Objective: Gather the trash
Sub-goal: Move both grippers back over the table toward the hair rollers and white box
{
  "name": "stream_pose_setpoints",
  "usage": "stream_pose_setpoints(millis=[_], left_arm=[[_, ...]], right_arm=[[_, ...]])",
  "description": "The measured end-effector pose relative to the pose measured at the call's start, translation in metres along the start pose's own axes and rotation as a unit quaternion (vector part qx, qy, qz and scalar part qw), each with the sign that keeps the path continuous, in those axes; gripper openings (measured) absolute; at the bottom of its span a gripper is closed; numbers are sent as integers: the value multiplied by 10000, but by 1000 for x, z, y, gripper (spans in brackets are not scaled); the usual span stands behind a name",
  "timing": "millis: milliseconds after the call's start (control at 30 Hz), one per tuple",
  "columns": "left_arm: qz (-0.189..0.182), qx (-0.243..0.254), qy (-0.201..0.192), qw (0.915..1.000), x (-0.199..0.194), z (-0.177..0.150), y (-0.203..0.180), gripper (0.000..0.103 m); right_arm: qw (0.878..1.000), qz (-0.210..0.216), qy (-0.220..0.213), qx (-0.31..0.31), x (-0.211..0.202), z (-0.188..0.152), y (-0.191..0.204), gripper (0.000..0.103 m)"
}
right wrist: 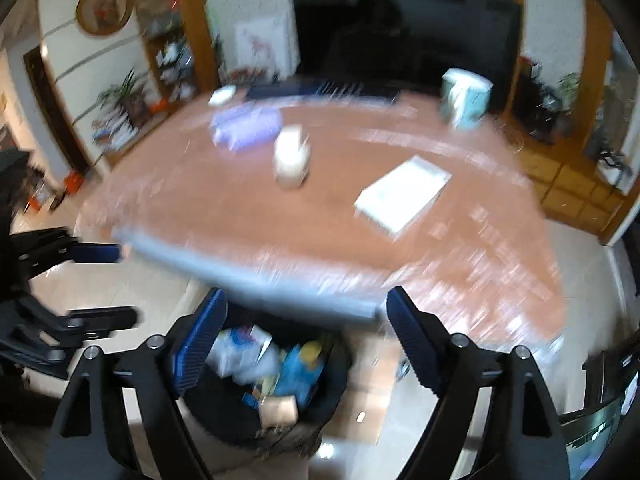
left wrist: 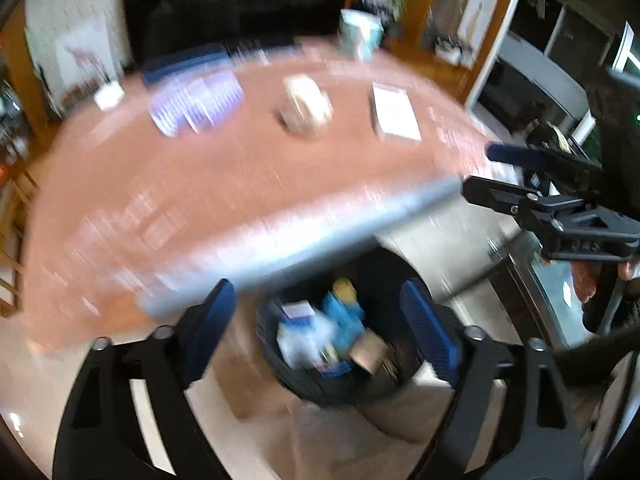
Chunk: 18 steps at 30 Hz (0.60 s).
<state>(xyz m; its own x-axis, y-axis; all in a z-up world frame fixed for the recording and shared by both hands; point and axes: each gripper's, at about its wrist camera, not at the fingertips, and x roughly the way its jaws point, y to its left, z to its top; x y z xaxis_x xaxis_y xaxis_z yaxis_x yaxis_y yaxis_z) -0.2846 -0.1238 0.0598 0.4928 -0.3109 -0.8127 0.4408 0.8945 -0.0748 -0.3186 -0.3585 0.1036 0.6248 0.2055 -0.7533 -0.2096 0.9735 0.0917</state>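
A black trash bin (left wrist: 308, 390) stands on the floor just under the table's near edge. It holds a blue packet (left wrist: 345, 320), white wrappers (left wrist: 300, 338) and a brown cardboard piece (left wrist: 370, 351). My left gripper (left wrist: 324, 320) hangs above the bin, open, with nothing between its blue pads. My right gripper (right wrist: 304, 330) is also open and empty above the same bin (right wrist: 224, 414), whose blue packet (right wrist: 300, 372) shows between the fingers. Each gripper appears in the other's view: the right gripper (left wrist: 478, 172) at the right edge, the left gripper (right wrist: 120, 284) at the left edge. Both views are blurred.
On the reddish-brown table (left wrist: 240, 200) sit a purple ribbed basket (left wrist: 196, 102), a beige tissue box (left wrist: 306, 106), a flat white box (left wrist: 396, 112), a teal and white carton (left wrist: 360, 34) and a small white item (left wrist: 108, 95). A dark TV screen (right wrist: 400, 20) stands behind. Pale floor tiles surround the bin.
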Motion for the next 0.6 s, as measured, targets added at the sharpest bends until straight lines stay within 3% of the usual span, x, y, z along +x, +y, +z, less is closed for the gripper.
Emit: stream_pose_setpoints(millis=[67,200,400,600], left_arm=[[315,-156,-244,9991,-5,20,16,92],[817,-533,-364,9946,12,57,57,92],[1169,-383,-124,9923,63,93,106,92],[1012,-418,-43,9940,87,120,132,89]], right_arm=[[9995,-184,-46,259,6,15,-11,83],[9954,-317,121,898,36,41,-40,83],[9926,-494,368,1049,78,60,-49,80],[9885,-561,474,1323,103,70,-54,74]])
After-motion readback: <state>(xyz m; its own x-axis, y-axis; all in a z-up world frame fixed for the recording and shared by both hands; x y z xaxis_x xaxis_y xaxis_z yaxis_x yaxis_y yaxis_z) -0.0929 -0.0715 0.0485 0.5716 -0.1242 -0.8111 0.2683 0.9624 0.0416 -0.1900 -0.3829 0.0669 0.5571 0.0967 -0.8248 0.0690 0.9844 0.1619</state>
